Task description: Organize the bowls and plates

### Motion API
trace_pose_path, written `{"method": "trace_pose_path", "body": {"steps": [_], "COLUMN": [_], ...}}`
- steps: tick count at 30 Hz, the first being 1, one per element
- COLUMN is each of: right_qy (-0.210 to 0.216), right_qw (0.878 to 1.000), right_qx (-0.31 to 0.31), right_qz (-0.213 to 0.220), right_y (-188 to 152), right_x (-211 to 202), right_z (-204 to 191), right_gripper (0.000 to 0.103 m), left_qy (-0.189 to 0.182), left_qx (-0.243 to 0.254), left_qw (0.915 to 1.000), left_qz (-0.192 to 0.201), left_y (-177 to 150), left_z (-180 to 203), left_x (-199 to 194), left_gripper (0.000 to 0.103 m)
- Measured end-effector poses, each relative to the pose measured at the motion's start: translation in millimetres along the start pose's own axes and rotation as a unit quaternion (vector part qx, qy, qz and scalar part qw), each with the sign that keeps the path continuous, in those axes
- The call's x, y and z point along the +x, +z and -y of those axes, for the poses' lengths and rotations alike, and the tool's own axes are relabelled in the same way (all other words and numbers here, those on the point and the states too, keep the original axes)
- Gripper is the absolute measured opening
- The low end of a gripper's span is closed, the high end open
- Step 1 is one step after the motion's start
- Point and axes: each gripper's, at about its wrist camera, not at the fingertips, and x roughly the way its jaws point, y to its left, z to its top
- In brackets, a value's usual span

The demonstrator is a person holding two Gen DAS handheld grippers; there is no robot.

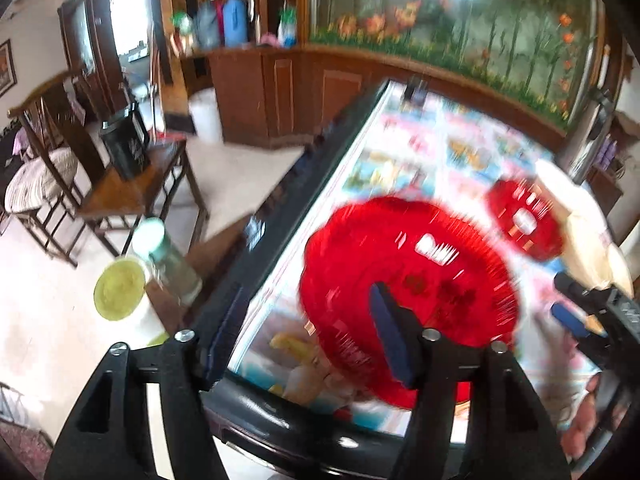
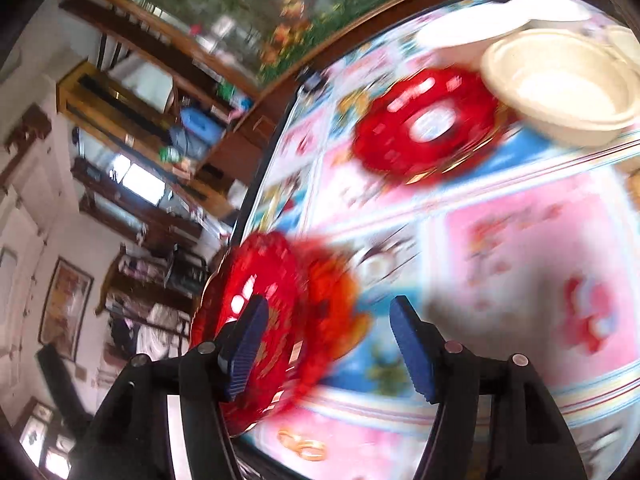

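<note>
Both grippers stand wide and hold nothing, angled down over the table: left gripper (image 1: 304, 328), right gripper (image 2: 328, 344). Just beyond, the large red plate (image 1: 408, 280) sits close to the table edge (image 1: 256, 264); a careless brush could tip it off. Farther on lie the small red plate (image 2: 424, 124) and cream bowl (image 2: 560, 84).

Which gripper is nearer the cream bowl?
Right. The right gripper looks across the table toward the cream bowl, past the small red plate. The left gripper sits over the big red plate, farther off.
</note>
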Motion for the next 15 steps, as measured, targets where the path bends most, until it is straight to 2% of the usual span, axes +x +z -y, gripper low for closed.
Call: {"method": "trace_pose_path", "body": {"steps": [1, 4, 6, 8, 15], "right_qy": [0.002, 0.006, 0.013, 0.034, 0.051], "right_qw": [1.000, 0.998, 0.995, 0.991, 0.984], "right_qx": [0.015, 0.061, 0.091, 0.126, 0.166], "right_qz": [0.006, 0.029, 0.040, 0.041, 0.047], "right_y": [5, 25, 38, 47, 63], "right_x": [-7, -21, -26, -26, -11], "right_z": [10, 39, 54, 70, 90], "right_gripper": [0.067, 0.067, 0.067, 0.067, 0.067], "left_qy": [-0.018, -0.100, -0.139, -0.161, -0.152], "left_qx": [-0.002, -0.008, 0.000, 0.007, 0.024], "left_qw": [0.9998, 0.9949, 0.9903, 0.9864, 0.9825], "left_qz": [0.007, 0.013, -0.013, -0.031, -0.105], "left_y": [6, 28, 45, 57, 89], "left_z": [3, 24, 49, 71, 155], "left_x": [-7, -18, -9, 2, 60], "left_gripper": [0.078, 0.082, 0.082, 0.082, 0.082]}}
